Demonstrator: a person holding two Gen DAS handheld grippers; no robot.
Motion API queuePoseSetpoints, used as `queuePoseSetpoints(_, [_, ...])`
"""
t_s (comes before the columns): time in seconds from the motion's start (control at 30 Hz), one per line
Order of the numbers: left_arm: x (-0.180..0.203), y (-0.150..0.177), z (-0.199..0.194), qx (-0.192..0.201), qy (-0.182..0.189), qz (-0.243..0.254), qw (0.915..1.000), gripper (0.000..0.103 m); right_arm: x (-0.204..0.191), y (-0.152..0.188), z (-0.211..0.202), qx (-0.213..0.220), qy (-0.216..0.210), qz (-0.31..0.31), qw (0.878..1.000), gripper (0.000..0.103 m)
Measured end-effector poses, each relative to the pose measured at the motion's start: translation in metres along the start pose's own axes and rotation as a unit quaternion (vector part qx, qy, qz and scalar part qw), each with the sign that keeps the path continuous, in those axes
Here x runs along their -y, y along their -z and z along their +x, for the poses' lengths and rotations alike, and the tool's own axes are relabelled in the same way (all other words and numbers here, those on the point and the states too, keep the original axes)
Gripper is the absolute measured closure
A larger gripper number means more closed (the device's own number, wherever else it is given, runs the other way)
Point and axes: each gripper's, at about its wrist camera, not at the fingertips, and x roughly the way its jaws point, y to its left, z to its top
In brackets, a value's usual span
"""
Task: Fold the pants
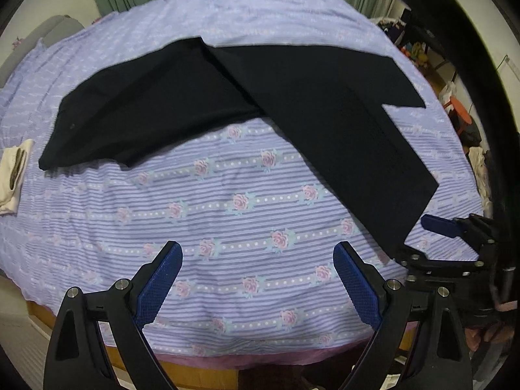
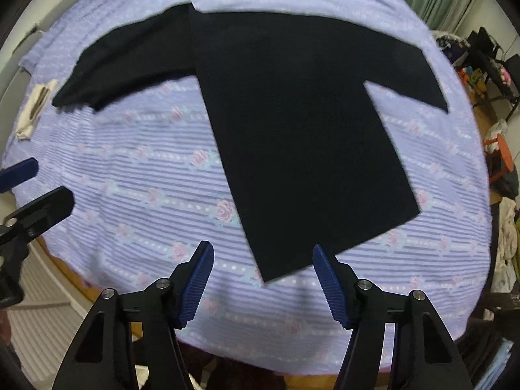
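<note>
While both claws hang wide open over the bed point(image 1: 227, 260) holding nothing, black pants point(image 2: 292, 123) lie flat on the striped floral cover, partly folded, with one leg end just ahead of the right claw point(image 2: 263, 279). Risk, as a judgement: pinching a single layer at that hem (or catching the cover too) would drag the fold askew. Long axis runs across the bed from the far-left end toward the near-right hem; left claw point(image 1: 256, 279) sits well apart from the cloth.
</note>
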Motion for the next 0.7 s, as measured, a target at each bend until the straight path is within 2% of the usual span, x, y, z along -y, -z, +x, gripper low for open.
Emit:
queuePoseSetpoints(0.17, [-0.003, -0.005, 0.016, -0.02, -0.001, 0.002, 0.9998, 0.008, -0.008, -0.008, 0.048, -0.052, 0.038, -0.024, 0.998, 0.052])
queuePoseSetpoints(0.23, [-0.004, -0.009, 0.021, -0.023, -0.002, 0.002, 0.9997, 0.008, -0.009, -0.011, 0.057, -0.058, 0.056, -0.031, 0.996, 0.066])
queuePoseSetpoints(0.27, [-0.005, -0.011, 0.022, -0.024, -0.003, 0.002, 0.9997, 0.008, -0.008, -0.013, 0.059, -0.061, 0.059, -0.033, 0.996, 0.078])
queuePoseSetpoints(0.3, [-0.006, -0.014, 0.024, -0.025, -0.003, 0.0, 0.9997, 0.008, -0.006, -0.016, 0.059, -0.062, 0.055, -0.03, 0.996, 0.094])
queuePoseSetpoints(0.33, [-0.007, -0.018, 0.024, -0.024, 0.0, -0.003, 0.9997, 0.008, -0.002, -0.02, 0.054, -0.06, 0.049, -0.022, 0.997, 0.098])
queuePoseSetpoints(0.4, [-0.008, -0.027, 0.024, -0.017, 0.004, -0.008, 0.9998, 0.008, 0.006, -0.028, 0.036, -0.035, 0.047, -0.006, 0.998, 0.098])
queuePoseSetpoints(0.5, [-0.011, -0.041, 0.02, -0.003, 0.005, -0.011, 0.9999, 0.008, 0.026, -0.046, -0.011, 0.034, 0.072, 0.014, 0.997, 0.099])
queuePoseSetpoints(0.57, [-0.012, -0.055, 0.016, 0.013, 0.008, -0.013, 0.9998, 0.008, 0.047, -0.067, -0.043, 0.082, 0.095, 0.029, 0.992, 0.099])
queuePoseSetpoints(0.7, [-0.009, -0.089, 0.011, 0.042, 0.016, -0.015, 0.9989, 0.008, 0.091, -0.118, -0.083, 0.149, 0.135, 0.056, 0.978, 0.099])
